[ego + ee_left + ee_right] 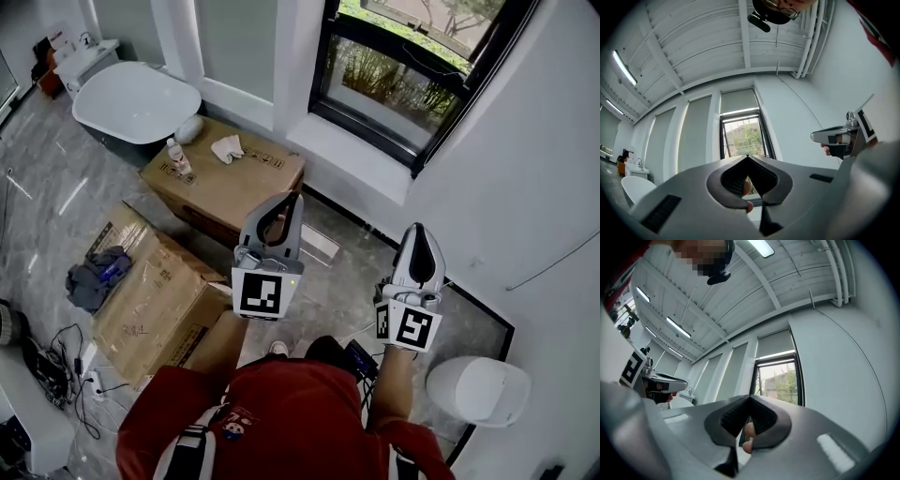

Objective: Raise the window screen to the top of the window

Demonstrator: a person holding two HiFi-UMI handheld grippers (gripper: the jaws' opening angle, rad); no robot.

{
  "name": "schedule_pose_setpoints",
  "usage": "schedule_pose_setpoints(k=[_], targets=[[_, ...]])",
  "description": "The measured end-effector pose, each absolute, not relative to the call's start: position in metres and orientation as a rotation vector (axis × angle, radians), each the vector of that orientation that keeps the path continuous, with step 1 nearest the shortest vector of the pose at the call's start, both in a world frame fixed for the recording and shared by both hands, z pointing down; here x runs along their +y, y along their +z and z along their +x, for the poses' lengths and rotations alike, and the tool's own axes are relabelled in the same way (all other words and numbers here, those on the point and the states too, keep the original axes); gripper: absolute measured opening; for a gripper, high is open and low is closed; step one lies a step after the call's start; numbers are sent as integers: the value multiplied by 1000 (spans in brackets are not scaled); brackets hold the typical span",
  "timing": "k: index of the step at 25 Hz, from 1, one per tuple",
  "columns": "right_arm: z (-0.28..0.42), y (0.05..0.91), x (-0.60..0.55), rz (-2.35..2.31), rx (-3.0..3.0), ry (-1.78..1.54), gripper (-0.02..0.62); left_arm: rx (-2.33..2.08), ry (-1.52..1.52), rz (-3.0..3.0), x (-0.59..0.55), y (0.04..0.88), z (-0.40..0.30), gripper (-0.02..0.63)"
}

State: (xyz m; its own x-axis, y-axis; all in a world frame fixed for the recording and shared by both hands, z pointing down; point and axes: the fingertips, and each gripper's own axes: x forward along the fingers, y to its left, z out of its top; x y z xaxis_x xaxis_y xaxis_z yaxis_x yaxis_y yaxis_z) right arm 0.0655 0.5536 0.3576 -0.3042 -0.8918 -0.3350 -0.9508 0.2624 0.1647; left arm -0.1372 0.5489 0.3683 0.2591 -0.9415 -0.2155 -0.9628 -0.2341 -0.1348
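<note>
My left claw (748, 155) has its two jaws pressed together at the tips with nothing between them. The ribbed black pads curve round a teardrop-shaped hollow in the smooth grey shell. The right claw (750, 397) is the same: tips meeting, nothing held. From the head view, both are raised side by side in front of the red-sleeved arms, left claw (292, 200) and right claw (419, 231), each with a cube of black-and-white square markers at its base.

Both point towards the window (412, 84), a tall pane in a dark, glossy frame set in a plain white wall, with green trees behind the glass. The window screen (738, 101) is a flat matte grey panel across the top part of that window. Its lower edge sits above a bright strip and the clear glass, and the right gripper view shows the window screen (776, 344) the same way.

Below, on the veined grey stone floor (56, 187), stand two brown cardboard boxes. The far box (225, 183) carries a small bottle (176, 155) near its left corner and a crumpled white cloth (227, 147) by its far edge. A smooth white oval bathtub (136, 98) lies beyond it.
</note>
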Motion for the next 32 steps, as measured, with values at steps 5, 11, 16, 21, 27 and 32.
schedule_pose_setpoints(k=[5, 11, 16, 21, 27, 32], targets=[[56, 361, 540, -1742, 2363, 495, 9, 1784, 147, -2308, 535, 373, -146, 5], [55, 370, 497, -1732, 2363, 472, 9, 1785, 135, -2303, 495, 378, -145, 6], [67, 377, 448, -1749, 2360, 486, 9, 1787, 112, -2303, 441, 381, -133, 5], [96, 373, 390, -1767, 2350, 481, 9, 1768, 92, -2317, 381, 376, -104, 5], [135, 370, 326, -1777, 2324, 476, 9, 1773, 87, -2327, 314, 373, -72, 6], [158, 372, 283, -1768, 2322, 459, 9, 1764, 71, -2308, 272, 371, -49, 5]])
